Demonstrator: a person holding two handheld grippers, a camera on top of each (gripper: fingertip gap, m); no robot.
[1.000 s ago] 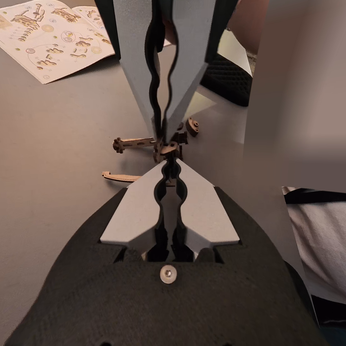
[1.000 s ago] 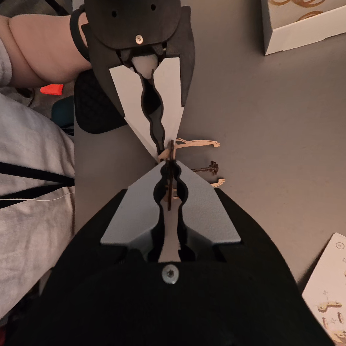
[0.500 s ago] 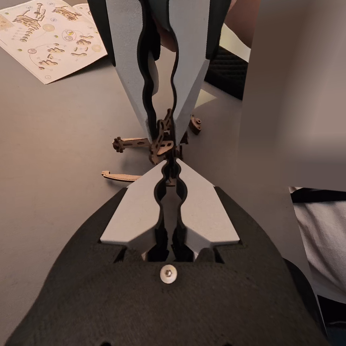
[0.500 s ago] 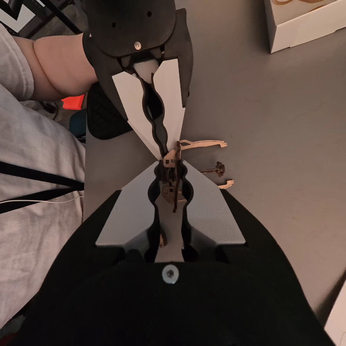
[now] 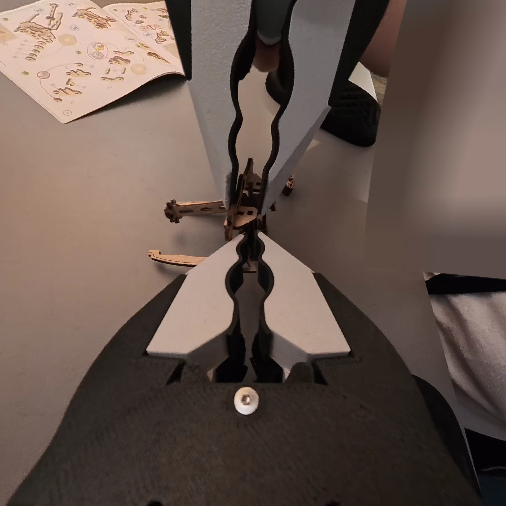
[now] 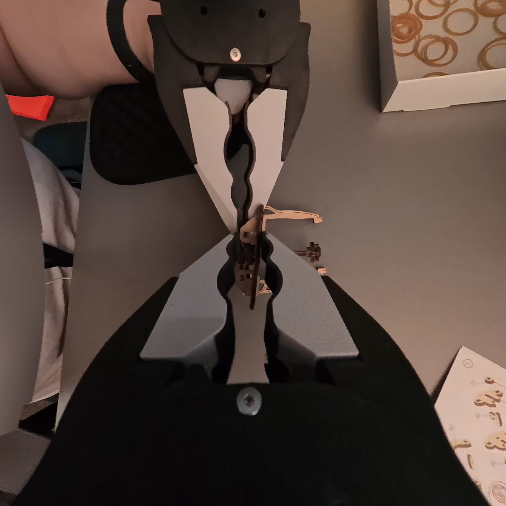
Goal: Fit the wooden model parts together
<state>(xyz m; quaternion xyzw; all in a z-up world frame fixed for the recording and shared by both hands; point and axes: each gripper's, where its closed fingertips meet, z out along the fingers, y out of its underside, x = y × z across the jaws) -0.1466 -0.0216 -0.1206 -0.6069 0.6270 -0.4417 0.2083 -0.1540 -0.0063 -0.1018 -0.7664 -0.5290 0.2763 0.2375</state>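
Observation:
A small wooden assembly (image 5: 242, 212) of several laser-cut pieces hangs above the grey table (image 5: 82, 191) between both grippers. My left gripper (image 5: 250, 242) is shut on its near edge. In the right wrist view the left gripper (image 6: 243, 219) comes in from the top. My right gripper (image 6: 249, 241) has its jaws part-way apart and closed around the assembly (image 6: 250, 262), with a dark flat plate (image 6: 254, 290) against one pad. In the left wrist view the right gripper (image 5: 247, 202) comes down from above, straddling the assembly.
Loose wooden parts lie on the table: a slotted strip with a gear end (image 5: 191, 212), a curved strip (image 5: 175, 258), a small block (image 5: 289, 187). There is also an instruction sheet (image 5: 82, 54), a ring-patterned box (image 6: 449, 54), a black pad (image 6: 131, 137) and a person's arm (image 6: 54, 49). The tips of both grippers are at nearly the same place.
My right gripper's jaws widened and slid forward over the assembly; a second ago they pinched only a thin dark plate. The left gripper kept its hold.

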